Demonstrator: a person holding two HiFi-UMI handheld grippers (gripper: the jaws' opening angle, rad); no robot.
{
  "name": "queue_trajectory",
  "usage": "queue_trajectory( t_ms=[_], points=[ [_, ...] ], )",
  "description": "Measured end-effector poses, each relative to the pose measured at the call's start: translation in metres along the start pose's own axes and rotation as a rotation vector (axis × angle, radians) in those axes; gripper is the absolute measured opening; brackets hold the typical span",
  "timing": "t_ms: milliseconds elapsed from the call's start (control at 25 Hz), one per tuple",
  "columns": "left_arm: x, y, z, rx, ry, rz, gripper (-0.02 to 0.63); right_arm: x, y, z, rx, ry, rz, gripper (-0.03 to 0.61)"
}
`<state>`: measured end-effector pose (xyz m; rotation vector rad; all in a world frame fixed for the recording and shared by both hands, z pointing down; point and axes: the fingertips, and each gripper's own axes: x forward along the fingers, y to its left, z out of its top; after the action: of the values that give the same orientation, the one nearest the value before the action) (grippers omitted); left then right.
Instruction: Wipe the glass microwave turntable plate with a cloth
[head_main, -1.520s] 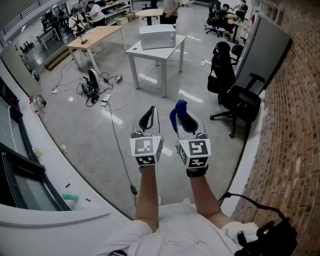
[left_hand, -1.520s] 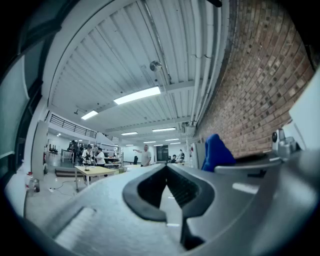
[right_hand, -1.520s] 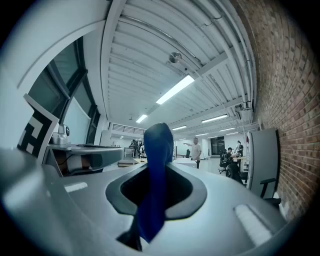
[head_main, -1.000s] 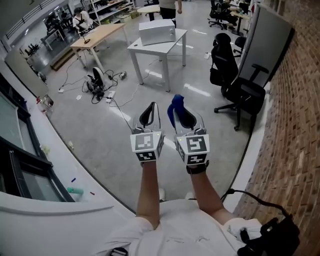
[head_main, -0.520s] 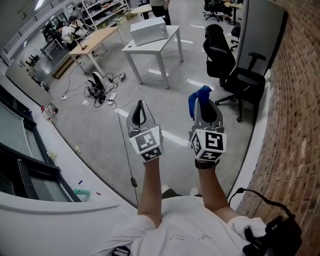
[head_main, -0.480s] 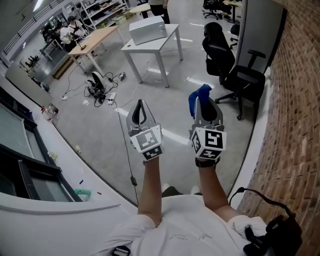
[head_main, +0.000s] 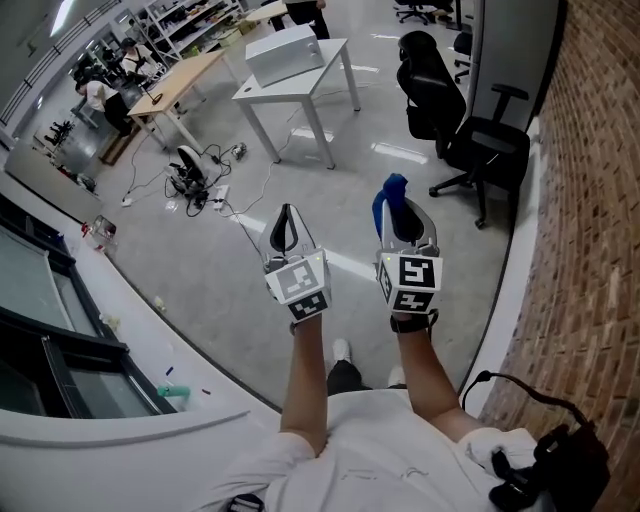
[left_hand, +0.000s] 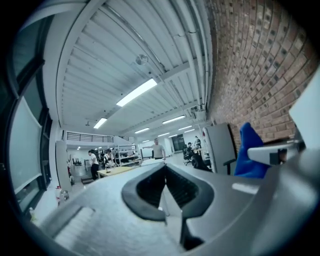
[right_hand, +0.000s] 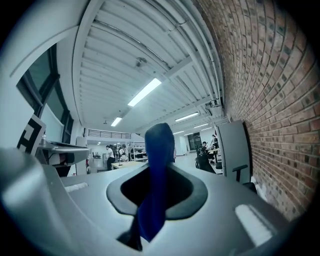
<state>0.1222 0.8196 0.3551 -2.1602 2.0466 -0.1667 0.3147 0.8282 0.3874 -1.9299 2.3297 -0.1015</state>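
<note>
Both grippers are held out in front of the person, above the floor. My right gripper (head_main: 392, 205) is shut on a blue cloth (head_main: 388, 194), which sticks up between the jaws (right_hand: 155, 165). My left gripper (head_main: 285, 222) is shut with nothing in it, its tips meeting (left_hand: 163, 176). The blue cloth (left_hand: 248, 156) also shows at the right of the left gripper view. A white microwave (head_main: 285, 54) sits on a white table (head_main: 320, 75) far ahead. No glass turntable plate is visible.
Black office chairs (head_main: 470, 145) stand by the brick wall (head_main: 590, 200) at right. A wooden table (head_main: 180, 85), cables and gear (head_main: 190, 170) on the floor lie to the left. A white ledge (head_main: 90, 330) runs along the windows at left. People work far back.
The view has shifted as the person moved forward; the white table and microwave sit a little nearer. Both grippers stay shut, the right still holding the blue cloth.
</note>
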Motion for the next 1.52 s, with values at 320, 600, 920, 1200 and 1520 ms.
queue_trajectory(
  t_ms=[320, 600, 920, 1200, 1520],
  points=[
    [0.061, 0.037, -0.02, -0.067, 0.109, -0.006, -0.008, 0.062, 0.033, 0.01, -0.064, 0.002, 0.021, 0.061],
    [0.109, 0.098, -0.012, -0.076, 0.075, -0.01, -0.008, 0.127, 0.118, 0.029, -0.128, -0.037, 0.122, 0.061],
    [0.138, 0.164, -0.02, -0.098, 0.017, -0.03, -0.008, 0.177, 0.19, 0.009, -0.152, -0.028, 0.175, 0.061],
    [0.163, 0.173, -0.022, -0.152, -0.058, -0.119, -0.006, 0.205, 0.204, 0.013, -0.178, -0.033, 0.161, 0.061],
    [0.196, 0.164, -0.041, -0.181, -0.053, -0.164, -0.005, 0.244, 0.187, -0.018, -0.149, 0.021, 0.144, 0.061]
  ],
)
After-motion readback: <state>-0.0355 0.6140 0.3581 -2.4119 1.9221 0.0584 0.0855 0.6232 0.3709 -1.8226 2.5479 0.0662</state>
